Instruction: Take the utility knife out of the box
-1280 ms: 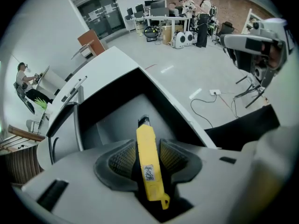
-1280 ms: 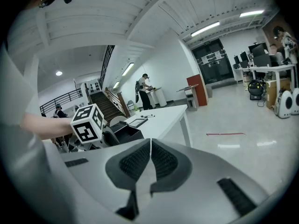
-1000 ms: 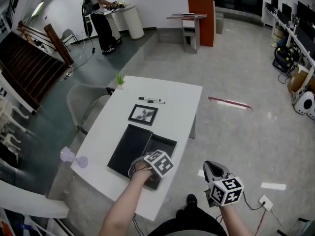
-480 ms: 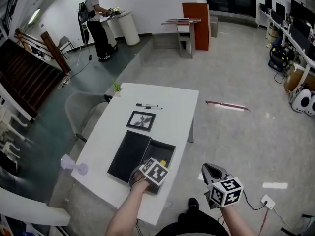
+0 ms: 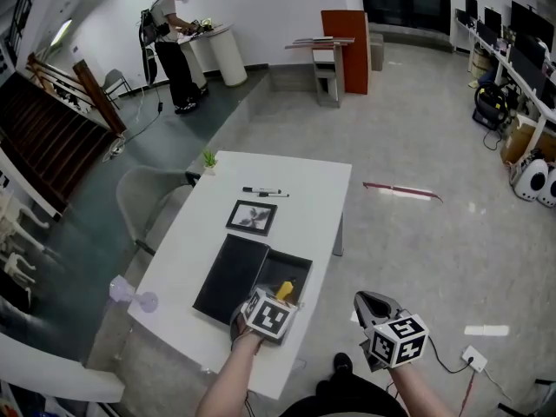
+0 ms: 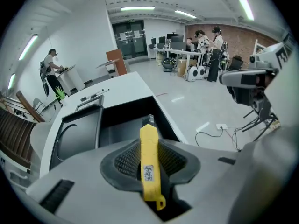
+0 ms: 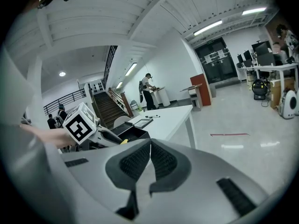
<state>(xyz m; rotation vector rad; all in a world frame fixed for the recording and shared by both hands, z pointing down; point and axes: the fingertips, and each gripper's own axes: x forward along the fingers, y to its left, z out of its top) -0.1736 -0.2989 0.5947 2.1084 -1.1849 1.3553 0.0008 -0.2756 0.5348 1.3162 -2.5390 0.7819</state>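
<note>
The yellow utility knife (image 6: 149,167) stands clamped between the pads of my left gripper (image 6: 149,143), blade end pointing away over the black box (image 6: 121,125). In the head view the left gripper (image 5: 280,297) hovers just above the near end of the open box (image 5: 301,260), with the knife (image 5: 284,291) sticking up from it. The lid (image 5: 228,276) lies flat on the box's left. My right gripper (image 5: 370,307) hangs off the table to the right, over the floor. Its jaws (image 7: 150,146) are shut and hold nothing.
On the white table (image 5: 304,189) lie a framed picture (image 5: 252,217), two pens (image 5: 266,192) and a small plant (image 5: 209,158). A grey chair (image 5: 143,200) stands at the left side. A person (image 5: 174,42) works at a far counter.
My left gripper has risen out of the box and tilted, and the yellow knife now shows in its jaws above the box. The right gripper has stayed put.
</note>
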